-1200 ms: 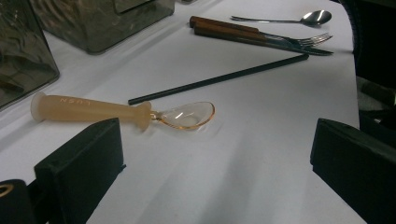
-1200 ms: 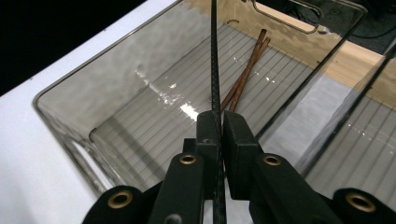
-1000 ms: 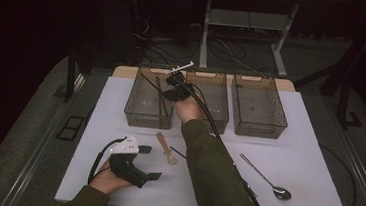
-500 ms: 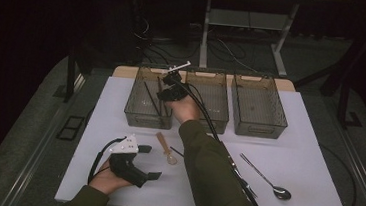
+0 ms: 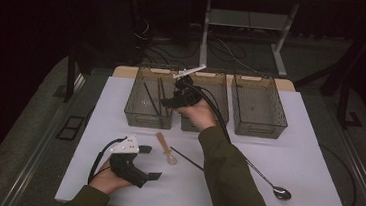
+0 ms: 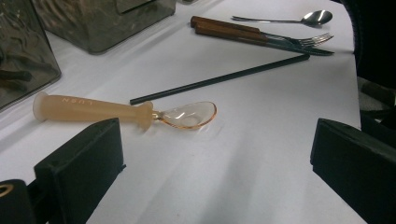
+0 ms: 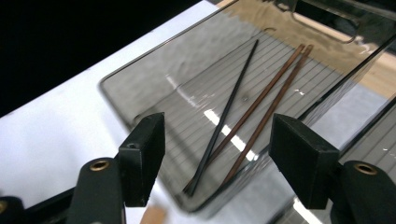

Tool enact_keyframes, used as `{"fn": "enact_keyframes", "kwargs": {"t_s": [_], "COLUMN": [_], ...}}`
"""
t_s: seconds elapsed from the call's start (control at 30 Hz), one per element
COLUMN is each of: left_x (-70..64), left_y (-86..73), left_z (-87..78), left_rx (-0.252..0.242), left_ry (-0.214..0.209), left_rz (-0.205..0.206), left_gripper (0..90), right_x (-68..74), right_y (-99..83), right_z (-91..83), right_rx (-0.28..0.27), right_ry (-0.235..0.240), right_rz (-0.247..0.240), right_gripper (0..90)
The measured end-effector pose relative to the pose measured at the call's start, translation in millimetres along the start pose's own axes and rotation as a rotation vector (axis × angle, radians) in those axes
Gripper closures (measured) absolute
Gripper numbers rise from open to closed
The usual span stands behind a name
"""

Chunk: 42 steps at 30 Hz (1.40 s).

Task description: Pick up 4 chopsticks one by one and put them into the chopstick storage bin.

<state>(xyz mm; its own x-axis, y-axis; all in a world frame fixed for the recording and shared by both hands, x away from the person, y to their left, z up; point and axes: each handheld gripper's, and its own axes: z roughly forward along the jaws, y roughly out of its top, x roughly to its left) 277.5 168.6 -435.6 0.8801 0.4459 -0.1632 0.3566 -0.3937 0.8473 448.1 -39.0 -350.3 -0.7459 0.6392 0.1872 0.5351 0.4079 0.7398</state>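
Since a second ago the right claw [image 5: 167, 101] has drifted left, over the leftmost bin [image 5: 135, 113], its jaws spread wide and empty. Below them lie a thin black chopstick [image 7: 223, 117] and two slim reddish-brown chopsticks [image 7: 261, 112], crossing at their near ends on the ribbed floor of that smoky, clear plastic tub. Two matching bins [image 5: 259, 121] stand beside it. Out on the white desk [image 5: 316, 160] rest another black chopstick [image 6: 219, 80], a stubby spoon [image 6: 126, 112] with a matte tan handle and clear bowl, and a shiny steel spoon [image 5: 269, 181]. Resting low near the desk's front edge, the left claw [image 5: 148, 162] gapes wide, holding nothing.
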Motion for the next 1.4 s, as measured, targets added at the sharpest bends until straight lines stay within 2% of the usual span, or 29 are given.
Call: {"fn": "enact_keyframes", "kwargs": {"t_s": [0.1, 0.27, 0.67, 1.1, 1.3, 1.4], "left_x": [0.1, -0.7, -1.7, -1.7, -1.4, -1.2], "left_y": [-0.1, -0.3, -0.8, -1.6, -2.0, -2.1], "left_z": [-0.1, 0.8, 1.3, 3.0, 4.0, 4.1], "left_rx": [0.007, 0.009, 0.01, 0.013, 0.015, 0.018], "left_ry": [0.001, 0.005, 0.005, 0.001, 0.004, 0.006], "left_rz": [0.007, 0.003, -0.007, -0.01, -0.009, -0.008], "left_gripper": [1.6, 1.6, 1.6, 1.6, 1.6, 1.6], "right_x": [-1.0, -2.5, -0.1, -0.5, -0.4, 0.3], "right_y": [-7.8, -20.7, -55.1, -96.9, -118.5, -130.2], "right_z": [-12.8, -34.0, -73.6, -106.5, -116.5, -119.1], "right_rx": [-0.016, -0.033, -0.026, -0.021, -0.02, -0.014], "right_ry": [0.035, 0.055, 0.039, 0.066, 0.083, 0.106], "right_rz": [0.003, -0.006, -0.059, -0.09, -0.098, -0.101], "right_gripper": [34.8, 34.8, 36.8, 37.3, 38.7, 41.5]}}
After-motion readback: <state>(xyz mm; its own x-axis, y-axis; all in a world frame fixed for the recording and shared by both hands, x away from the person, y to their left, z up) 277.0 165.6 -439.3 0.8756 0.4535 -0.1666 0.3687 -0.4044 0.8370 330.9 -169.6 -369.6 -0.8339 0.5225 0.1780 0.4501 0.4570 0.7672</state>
